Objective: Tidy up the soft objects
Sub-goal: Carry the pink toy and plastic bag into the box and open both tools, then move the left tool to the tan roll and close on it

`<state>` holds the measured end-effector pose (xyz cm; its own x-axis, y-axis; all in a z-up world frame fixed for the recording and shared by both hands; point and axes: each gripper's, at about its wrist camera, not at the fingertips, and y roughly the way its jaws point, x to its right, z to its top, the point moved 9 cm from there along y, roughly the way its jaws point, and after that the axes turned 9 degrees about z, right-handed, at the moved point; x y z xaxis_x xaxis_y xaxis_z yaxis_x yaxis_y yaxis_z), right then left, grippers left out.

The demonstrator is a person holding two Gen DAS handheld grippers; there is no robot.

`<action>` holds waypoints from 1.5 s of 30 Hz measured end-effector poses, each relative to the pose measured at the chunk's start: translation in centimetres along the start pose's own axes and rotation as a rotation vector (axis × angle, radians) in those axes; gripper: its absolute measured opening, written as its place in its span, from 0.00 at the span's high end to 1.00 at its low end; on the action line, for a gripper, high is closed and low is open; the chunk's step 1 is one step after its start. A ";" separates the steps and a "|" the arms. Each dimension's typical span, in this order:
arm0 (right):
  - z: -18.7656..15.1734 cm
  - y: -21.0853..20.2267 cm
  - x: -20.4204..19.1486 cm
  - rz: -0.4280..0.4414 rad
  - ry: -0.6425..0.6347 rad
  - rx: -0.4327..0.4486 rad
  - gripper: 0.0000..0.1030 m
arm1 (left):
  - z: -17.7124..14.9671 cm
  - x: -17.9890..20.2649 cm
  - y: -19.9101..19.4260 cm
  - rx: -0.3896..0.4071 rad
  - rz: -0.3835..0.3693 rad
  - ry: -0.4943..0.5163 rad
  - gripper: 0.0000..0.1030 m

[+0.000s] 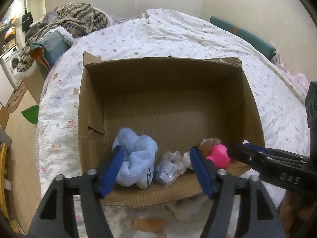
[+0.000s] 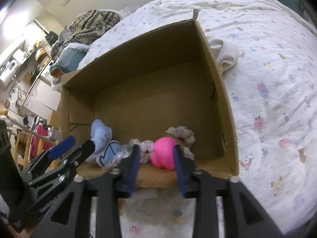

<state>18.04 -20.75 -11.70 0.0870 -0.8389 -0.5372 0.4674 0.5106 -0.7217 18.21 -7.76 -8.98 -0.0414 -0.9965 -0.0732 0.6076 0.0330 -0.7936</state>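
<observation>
A cardboard box (image 1: 255, 107) is being shown on a bed (image 1: 178, 33). Inside, near its front edge, a blue plush (image 1: 136, 156) is being framed by the spread left gripper (image 1: 156, 166). A pink ball (image 2: 163, 154) is being pinched by the right gripper (image 2: 156, 156), partly hiding a scrunchie (image 2: 184, 133).

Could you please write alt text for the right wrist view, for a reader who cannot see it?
The right gripper has its blue fingers on either side of a pink ball at the near edge of an open cardboard box on a bed. A blue plush and scrunchies lie beside it, with the left gripper entering from the left.
</observation>
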 end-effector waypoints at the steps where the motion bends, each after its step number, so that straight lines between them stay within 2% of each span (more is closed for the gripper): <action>1: 0.2 -0.3 0.1 0.002 0.007 0.017 0.32 | 0.0 0.0 0.0 -0.001 -0.002 -0.003 0.34; 9: 0.2 -0.7 -0.1 -0.002 -0.011 0.022 0.32 | -0.1 -0.5 0.1 -0.019 0.010 -0.017 0.34; 19: -0.6 -1.3 -0.3 -0.003 -0.007 0.019 0.32 | -0.6 -2.0 -1.8 -0.004 0.032 -0.031 0.34; 38: -4.9 -3.2 -2.1 -0.004 -0.058 -0.015 0.32 | -5.4 -5.3 -4.6 -0.071 0.079 -0.100 0.34; 45: -6.6 -3.1 -2.3 0.021 -0.017 -0.045 0.32 | -7.1 -6.7 -4.5 -0.121 0.092 -0.156 0.34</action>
<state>10.65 -19.17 -11.13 0.1113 -0.8307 -0.5455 0.4256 0.5359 -0.7292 10.12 -0.71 -9.21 0.1385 -0.9885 -0.0614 0.5033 0.1236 -0.8552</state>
